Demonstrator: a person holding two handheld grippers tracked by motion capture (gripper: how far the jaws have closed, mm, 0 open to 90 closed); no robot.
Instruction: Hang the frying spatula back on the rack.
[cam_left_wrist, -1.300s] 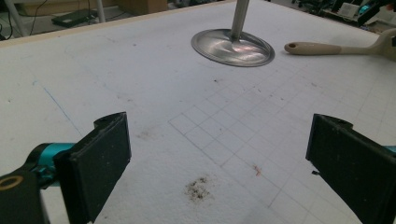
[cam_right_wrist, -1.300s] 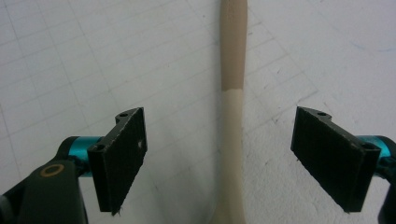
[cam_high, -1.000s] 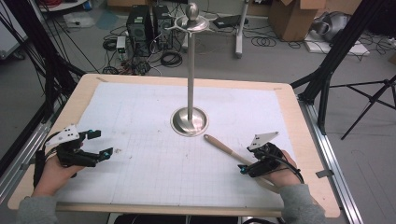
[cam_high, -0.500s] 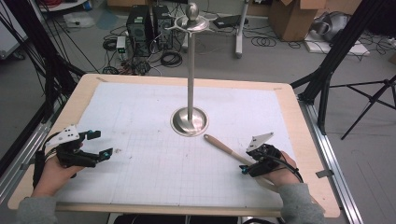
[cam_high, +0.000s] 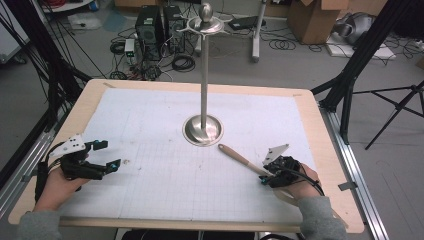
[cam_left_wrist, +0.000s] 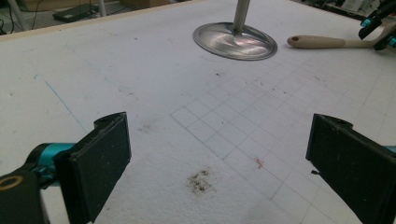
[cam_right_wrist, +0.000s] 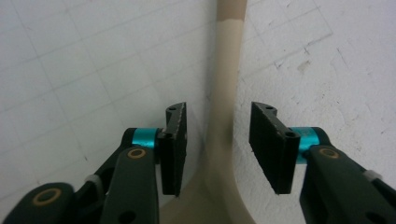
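While both hands rest at the near edge of the table, we record the right gripper set astride a spatula that lies flat on the white gridded mat. Its jaws have just been closing; in the right gripper view the beige shaft runs straight up between the two black pads, with a sliver of mat visible on either side, so we note the pads as not yet pressing on it. The right gripper points along the shaft, and the utensil widens beneath it towards the bottom of that view. On the near left, the left gripper sits just above the mat with its jaws wide apart and nothing between them; in its own view we see bare grid and a dark smudge between the pads. Farther in, the spatula's rounded handle end points towards the stand and stops just short of its round metal base, apart from it. From that base near the mat's centre a thin upright pole rises to a crown of hooks and a ball on top. Beyond the table we see cables and cardboard boxes on the floor.
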